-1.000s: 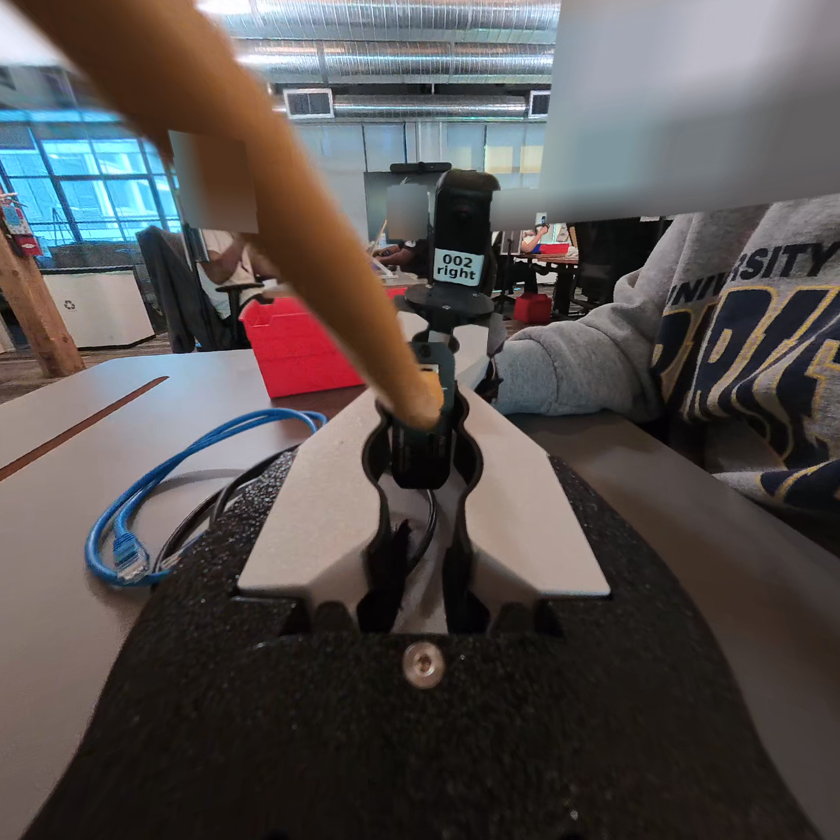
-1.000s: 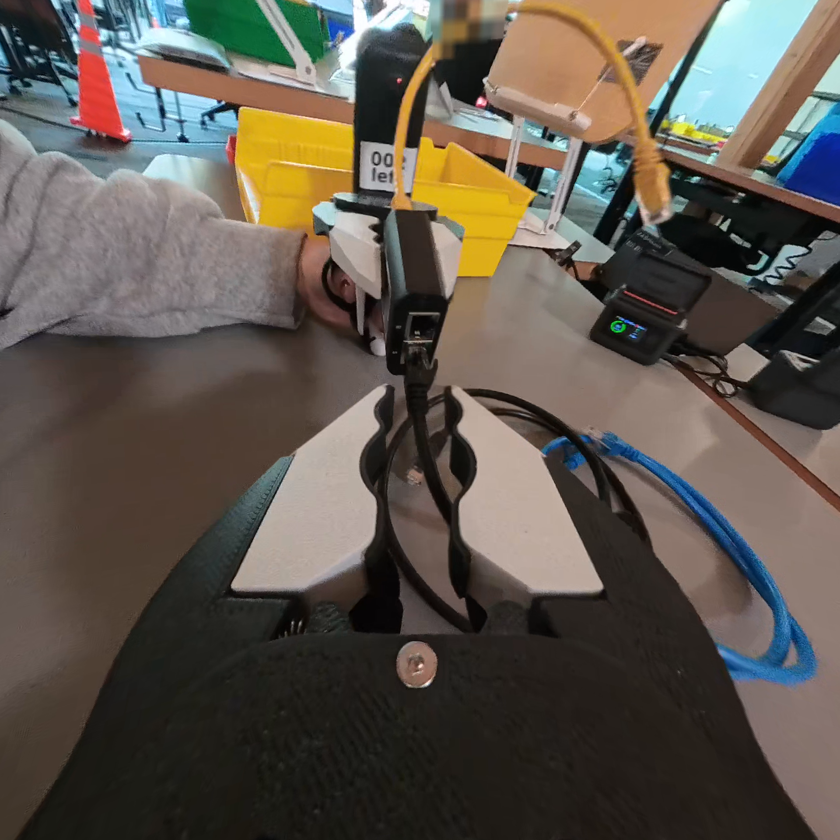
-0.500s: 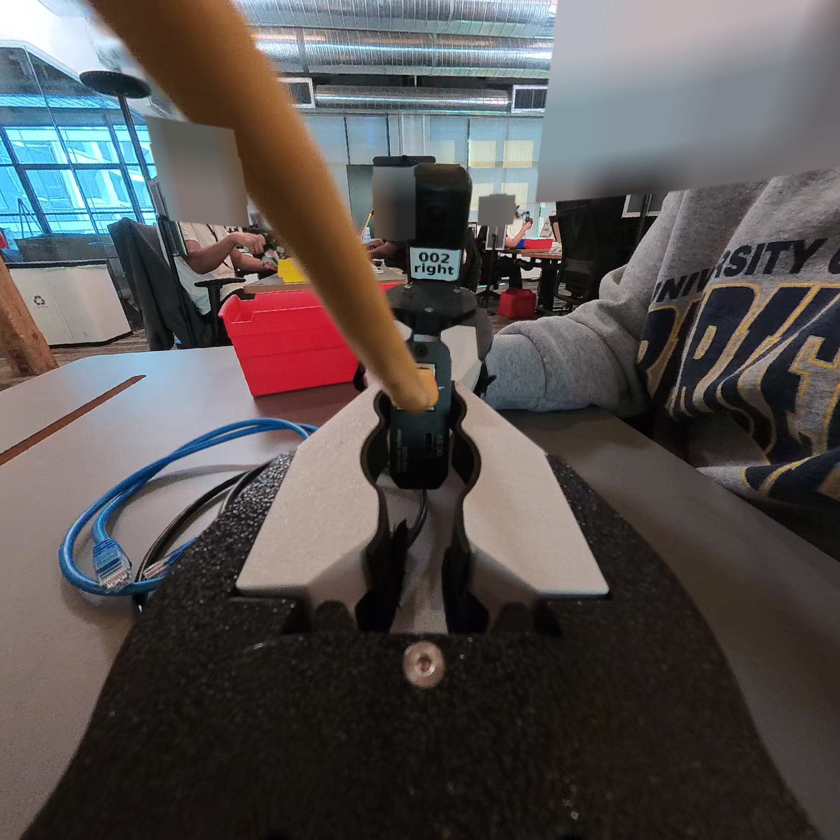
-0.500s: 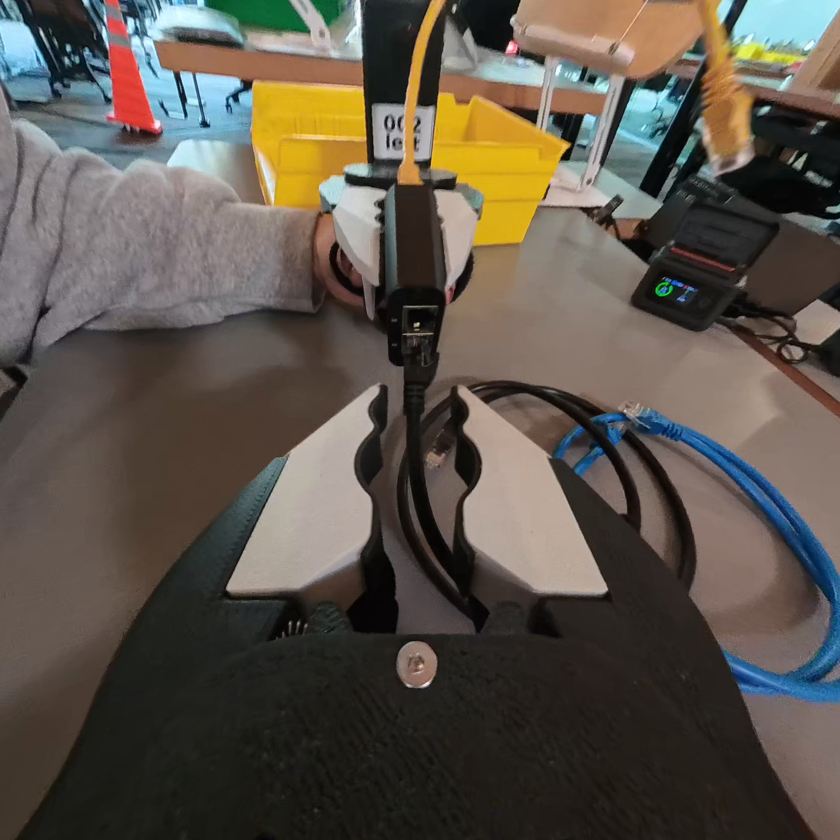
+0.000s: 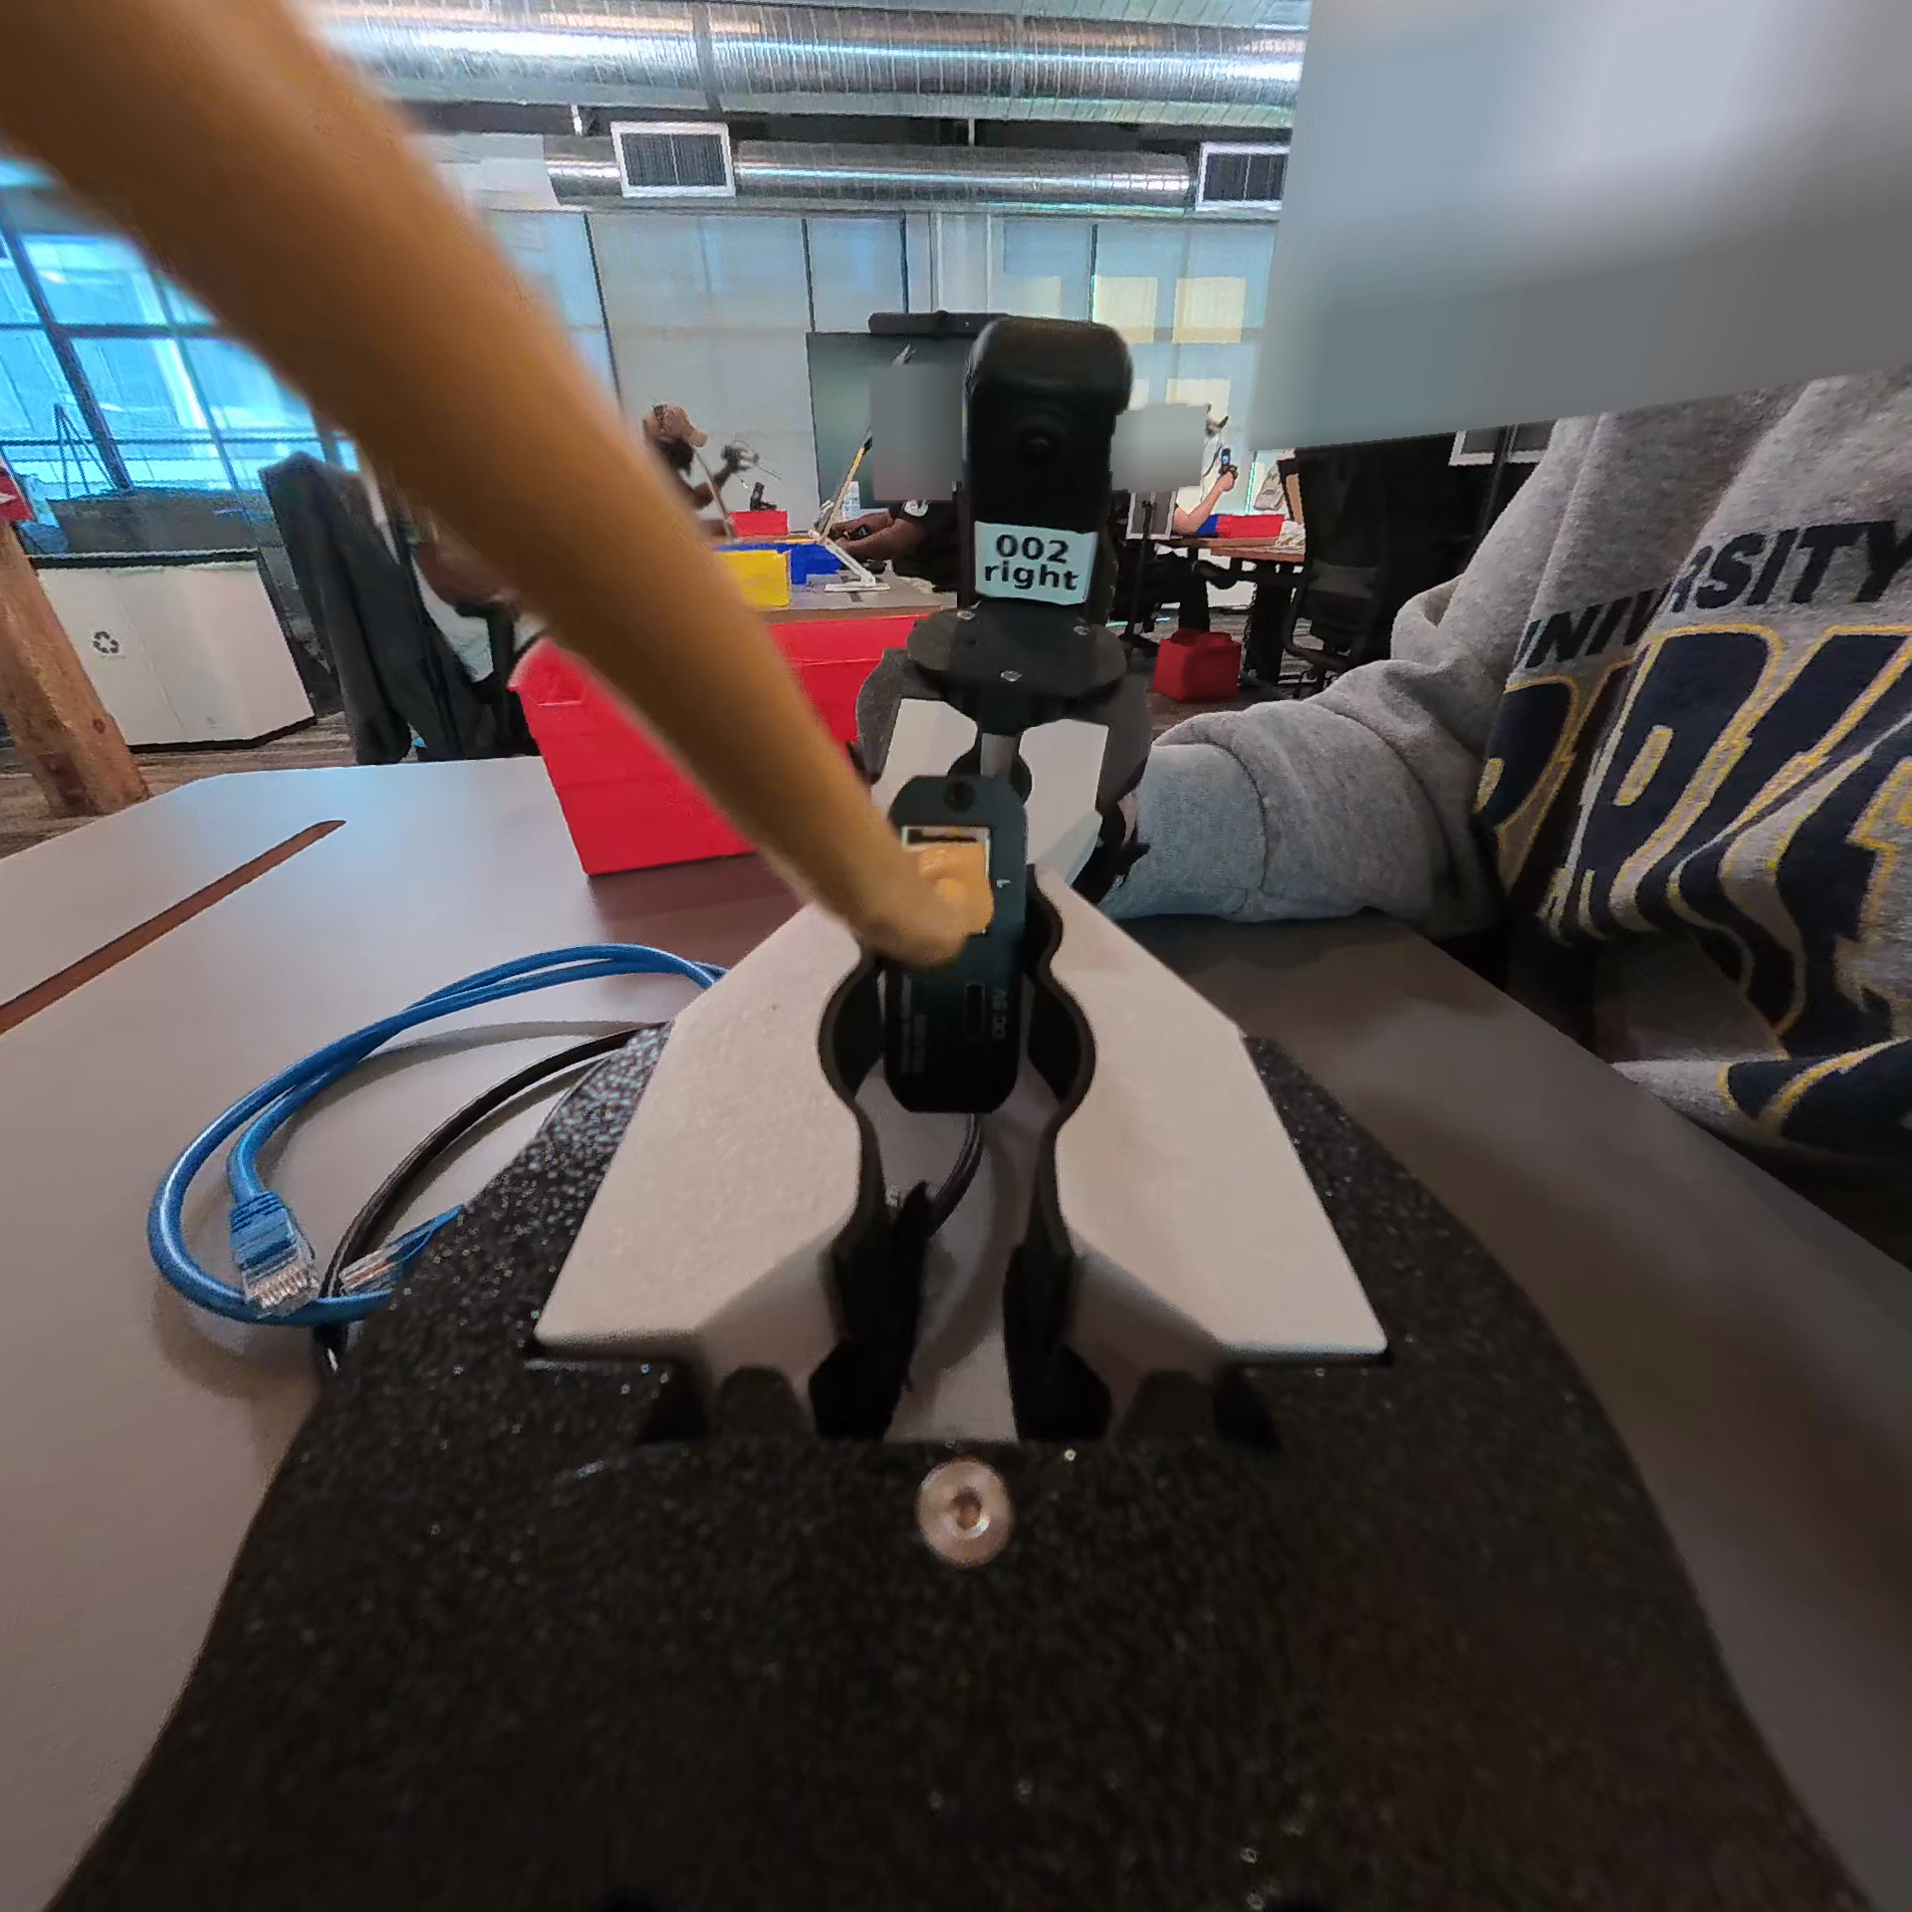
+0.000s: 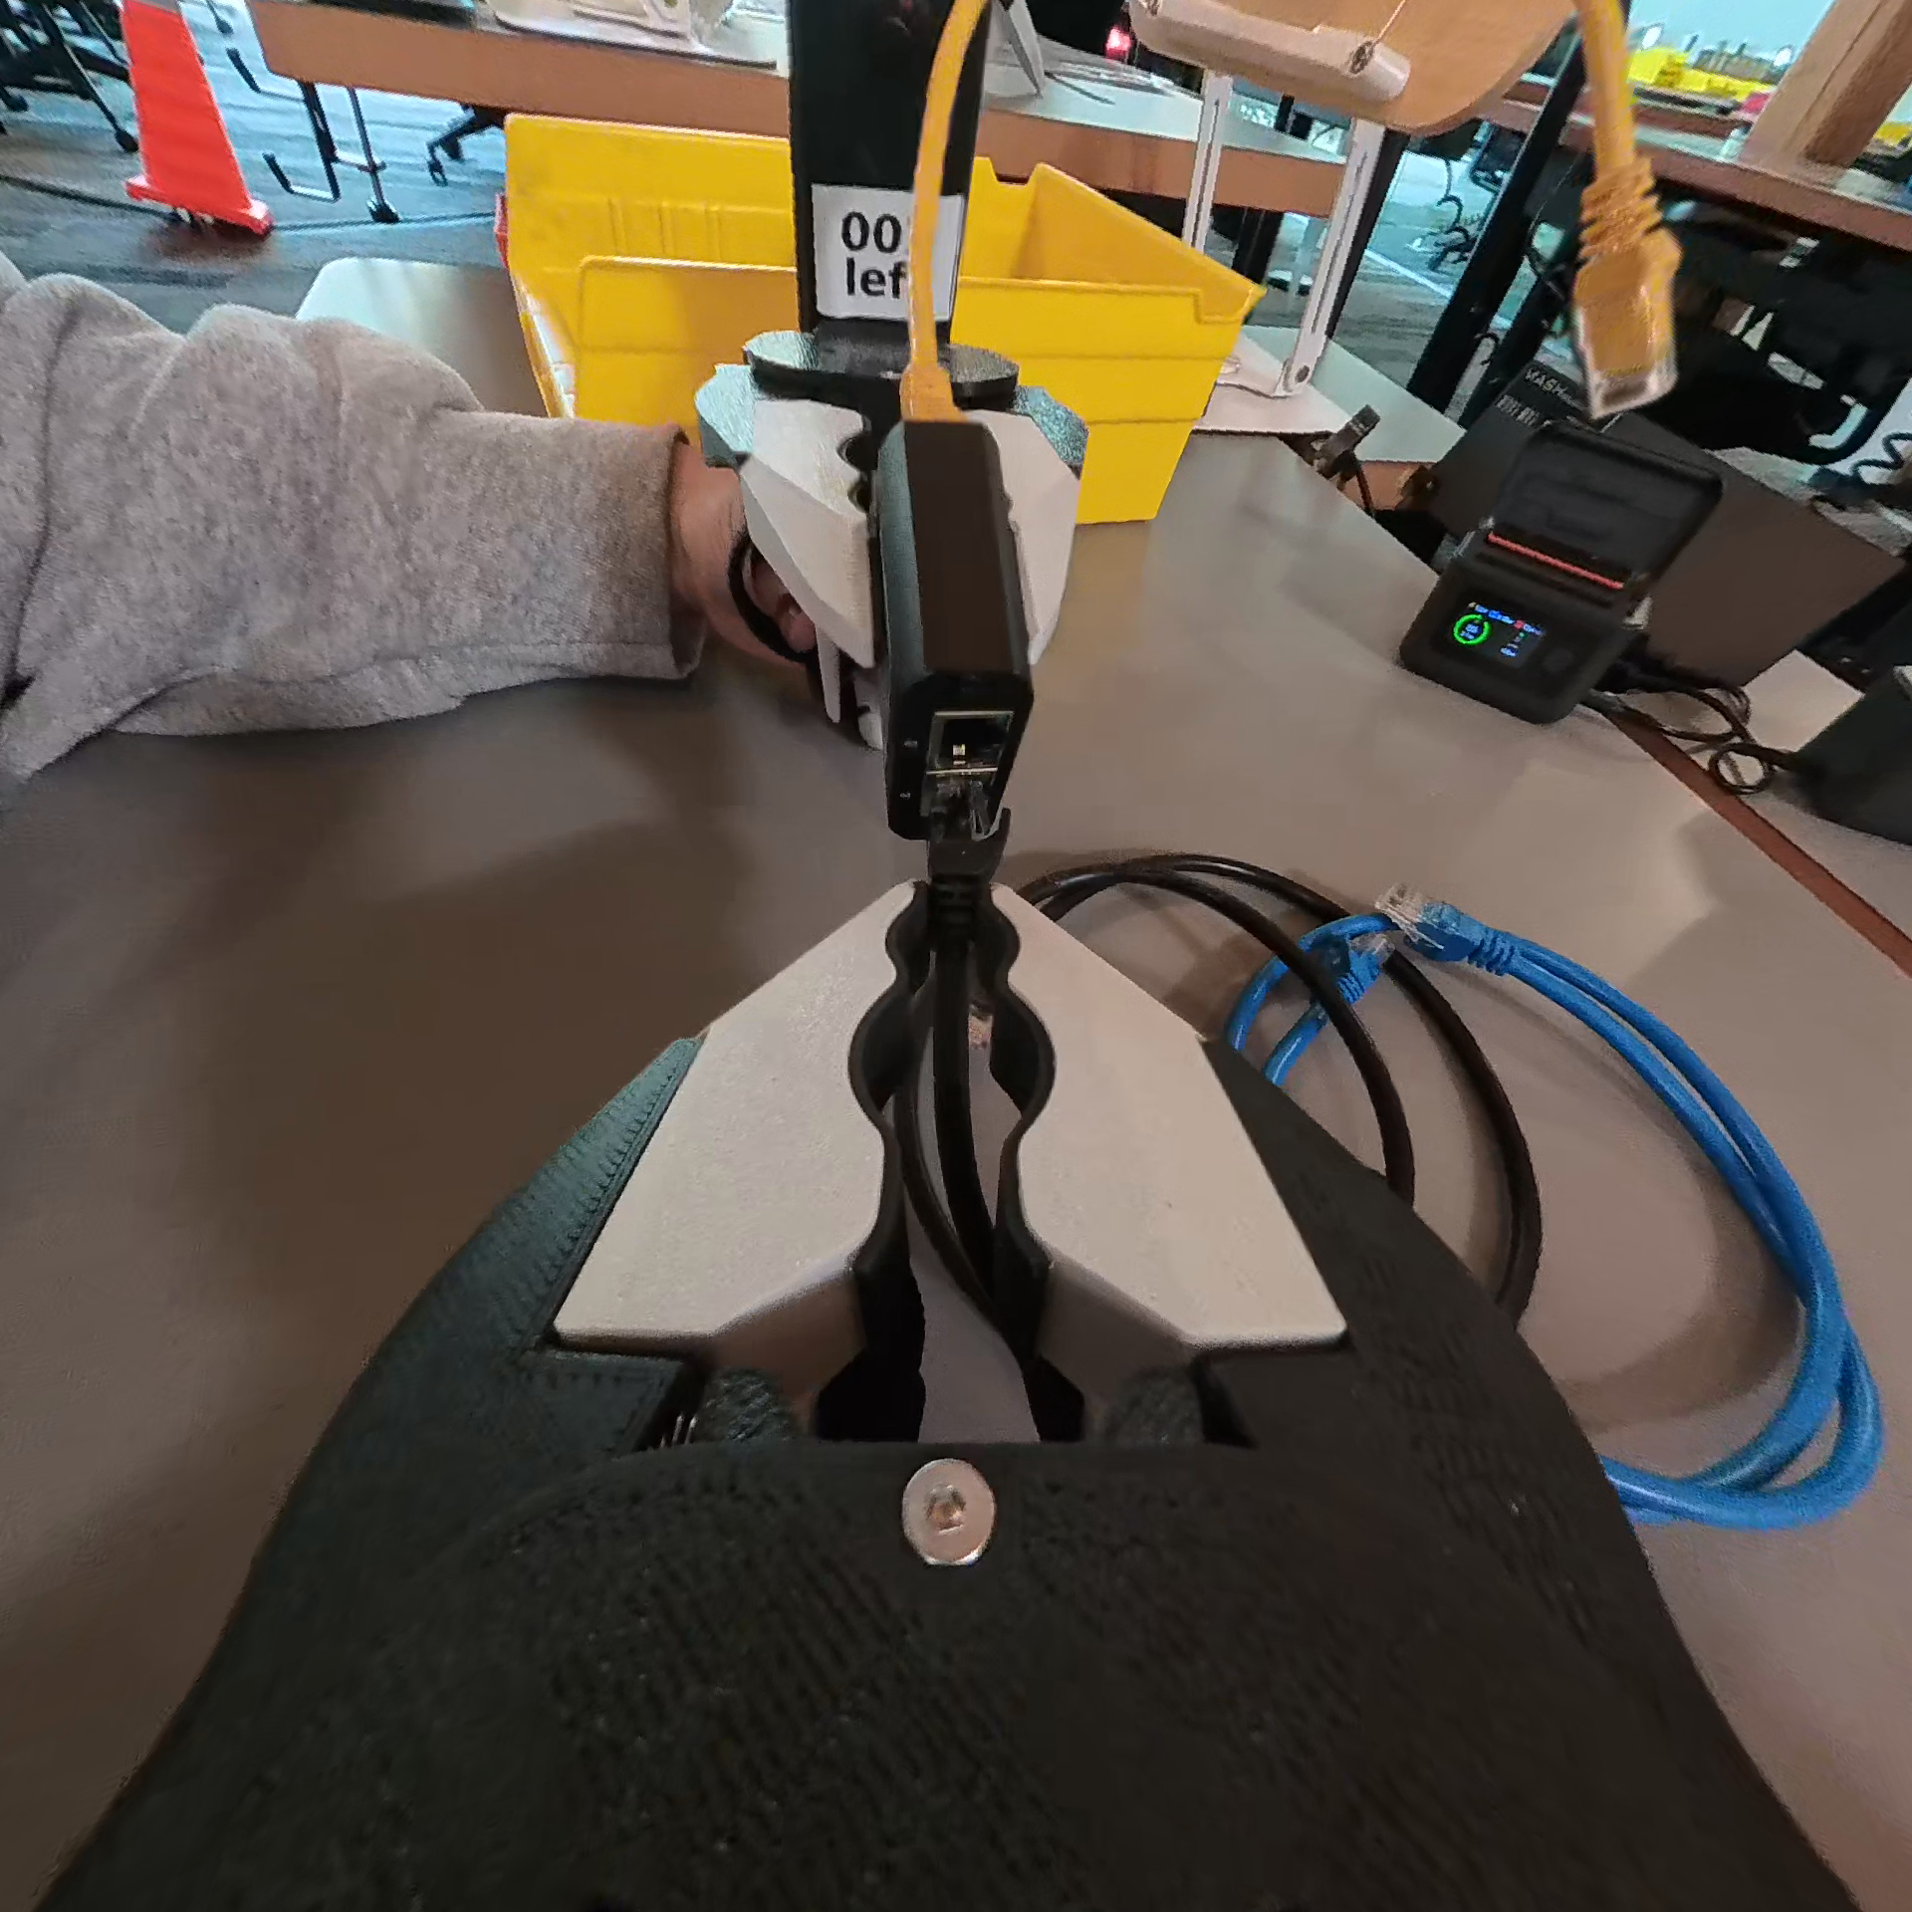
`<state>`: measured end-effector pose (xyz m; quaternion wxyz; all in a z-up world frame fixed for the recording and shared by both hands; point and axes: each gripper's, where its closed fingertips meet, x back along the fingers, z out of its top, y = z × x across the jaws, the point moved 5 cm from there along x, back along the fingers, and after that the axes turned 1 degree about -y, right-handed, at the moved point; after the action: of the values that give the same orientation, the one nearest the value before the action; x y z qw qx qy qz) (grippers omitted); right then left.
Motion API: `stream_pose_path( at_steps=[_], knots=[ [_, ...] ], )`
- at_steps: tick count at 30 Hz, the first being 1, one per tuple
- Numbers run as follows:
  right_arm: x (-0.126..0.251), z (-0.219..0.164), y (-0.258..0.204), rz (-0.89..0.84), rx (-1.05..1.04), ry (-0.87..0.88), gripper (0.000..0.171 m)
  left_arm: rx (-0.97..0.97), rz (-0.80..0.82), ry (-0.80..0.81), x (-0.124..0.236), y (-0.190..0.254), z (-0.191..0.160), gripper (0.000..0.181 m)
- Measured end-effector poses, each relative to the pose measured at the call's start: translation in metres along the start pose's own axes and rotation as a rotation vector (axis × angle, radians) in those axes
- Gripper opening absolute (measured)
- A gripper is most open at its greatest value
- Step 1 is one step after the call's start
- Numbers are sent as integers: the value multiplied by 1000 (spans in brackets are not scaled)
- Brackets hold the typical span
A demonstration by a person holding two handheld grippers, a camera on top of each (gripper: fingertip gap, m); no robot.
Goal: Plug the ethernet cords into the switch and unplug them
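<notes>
Left tongs (image 5: 952, 993) pinch the black switch (image 6: 957, 610) held off the worktop (image 6: 362, 931); right tongs (image 6: 952, 931) are pressed onto the black cord (image 6: 957, 1035), its plug at the lower port at 12 o'clock. Risk: a skewed plug jams; the plugged yellow cord (image 6: 936, 186) levers the switch loose.

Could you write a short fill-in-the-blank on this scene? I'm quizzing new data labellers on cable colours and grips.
1. The left gripper is shut on the ____.
2. The right gripper pinches the ____ cord at the switch's lower port.
3. The cord plugged into the switch's far end is ____.
4. The coiled cord lying loose on the table is ____.

Missing words: switch; black; yellow; blue
</notes>
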<state>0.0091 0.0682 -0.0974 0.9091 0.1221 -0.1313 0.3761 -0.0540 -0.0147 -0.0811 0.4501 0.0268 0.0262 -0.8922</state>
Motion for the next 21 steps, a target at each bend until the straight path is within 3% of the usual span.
stream_pose_path(
  at_steps=[9,16,21],
  knots=[
    [1,0,0,-8,15,-4,4,-21,5,-15,-2,2,-1,22],
    [-3,0,4,4,-35,41,6,33,32,60,-1,-4,4,21],
    [-5,-8,1,-43,86,-36,7,-41,74,-81,-2,-1,-5,23]
  ],
)
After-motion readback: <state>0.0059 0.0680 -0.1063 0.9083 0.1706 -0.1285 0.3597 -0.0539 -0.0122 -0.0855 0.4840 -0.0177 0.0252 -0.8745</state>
